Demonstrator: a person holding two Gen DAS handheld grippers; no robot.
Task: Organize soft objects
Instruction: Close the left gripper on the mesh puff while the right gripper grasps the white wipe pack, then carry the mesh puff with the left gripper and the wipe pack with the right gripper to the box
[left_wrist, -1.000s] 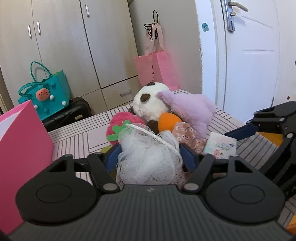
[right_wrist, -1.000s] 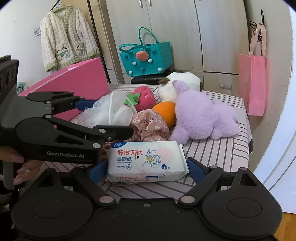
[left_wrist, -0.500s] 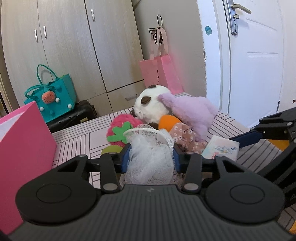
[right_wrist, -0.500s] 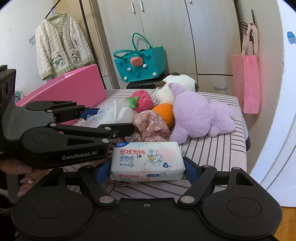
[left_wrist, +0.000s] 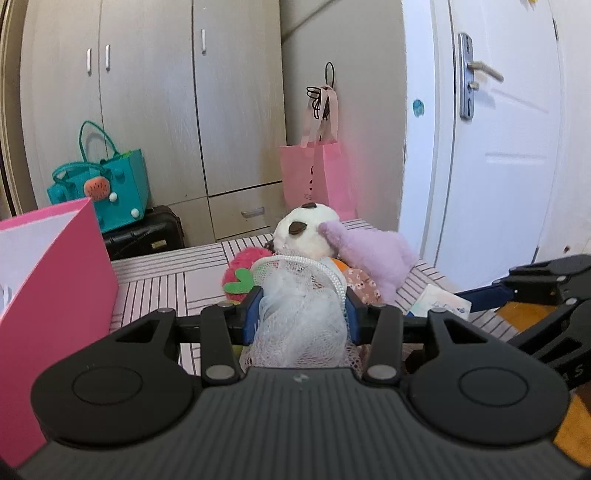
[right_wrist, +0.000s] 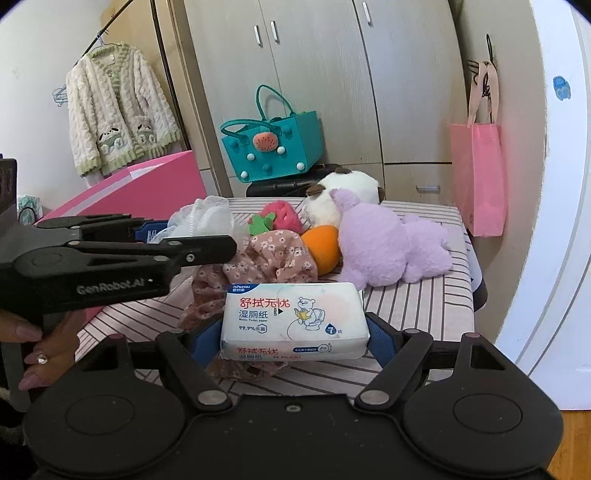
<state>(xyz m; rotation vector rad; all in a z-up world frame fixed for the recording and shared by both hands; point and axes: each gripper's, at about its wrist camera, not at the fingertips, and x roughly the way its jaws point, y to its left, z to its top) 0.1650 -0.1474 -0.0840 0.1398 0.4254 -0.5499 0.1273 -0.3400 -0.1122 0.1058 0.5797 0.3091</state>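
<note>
My left gripper (left_wrist: 301, 306) is shut on a white mesh bath puff (left_wrist: 299, 328), which bulges up between the blue pads and hangs just above the striped table (left_wrist: 155, 291). In the right wrist view, my right gripper (right_wrist: 293, 338) is shut on a white pack of wet wipes (right_wrist: 291, 317), gripped by its two ends over a crumpled floral cloth (right_wrist: 273, 258). Behind lie a purple plush (right_wrist: 384, 243), a panda plush (right_wrist: 343, 192), a red strawberry plush (right_wrist: 280, 218) and an orange soft piece (right_wrist: 323, 243). The left gripper (right_wrist: 192, 236) reaches in from the left with the puff (right_wrist: 207, 218).
An open pink box (left_wrist: 48, 280) stands at the table's left side. A teal bag (right_wrist: 273, 144) sits on a black case by the wardrobe. A pink paper bag (right_wrist: 476, 177) hangs on the wall, with the white door (left_wrist: 498, 147) to its right. A person's hand (right_wrist: 33, 354) holds the left gripper.
The left jaws closed on the mesh puff and it rose a little off the table. The right jaws narrowed onto the ends of the wipes pack.
</note>
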